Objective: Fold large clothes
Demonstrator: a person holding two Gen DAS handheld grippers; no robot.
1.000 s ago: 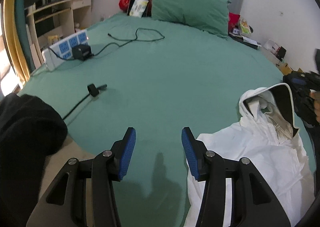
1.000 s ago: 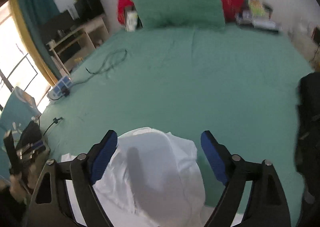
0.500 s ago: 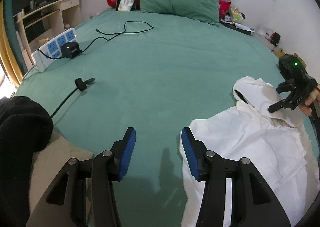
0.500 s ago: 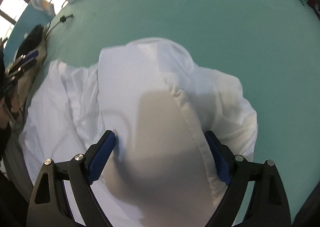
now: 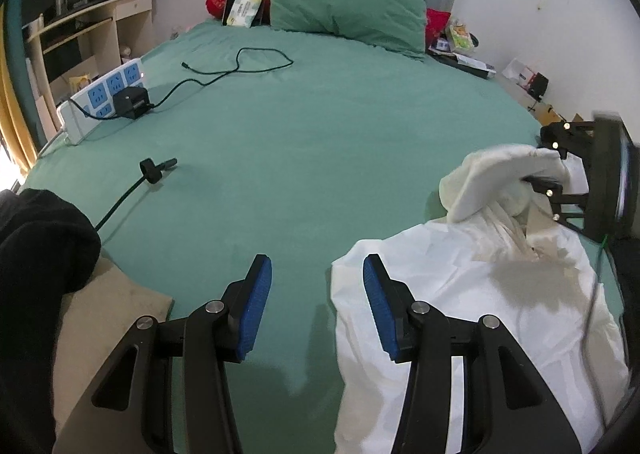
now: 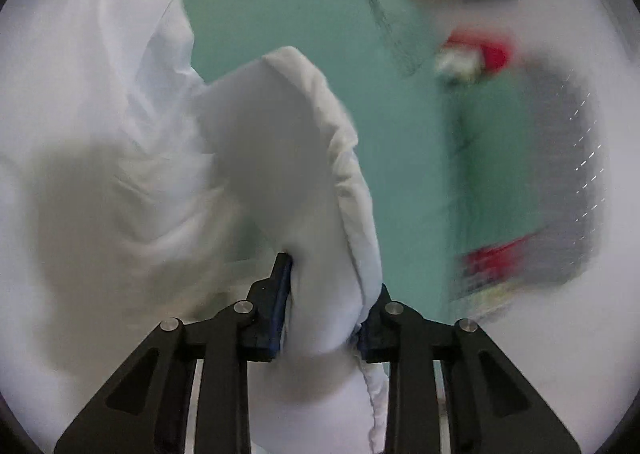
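My right gripper (image 6: 320, 314) has just closed, now pinching the hood of the white jacket (image 5: 460, 294) on the bed (image 5: 320, 154), left gripper (image 5: 316, 310) spread & empty w/ nothing between; next I'd lay hood over the body.

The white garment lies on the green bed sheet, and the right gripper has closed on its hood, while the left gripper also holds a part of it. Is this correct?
Not fully. The left gripper is open and holds nothing; the left wrist view shows only green bed sheet between its pads. The rest stands: the right gripper, whose jaws have just been closing, grips the hood of the white garment.
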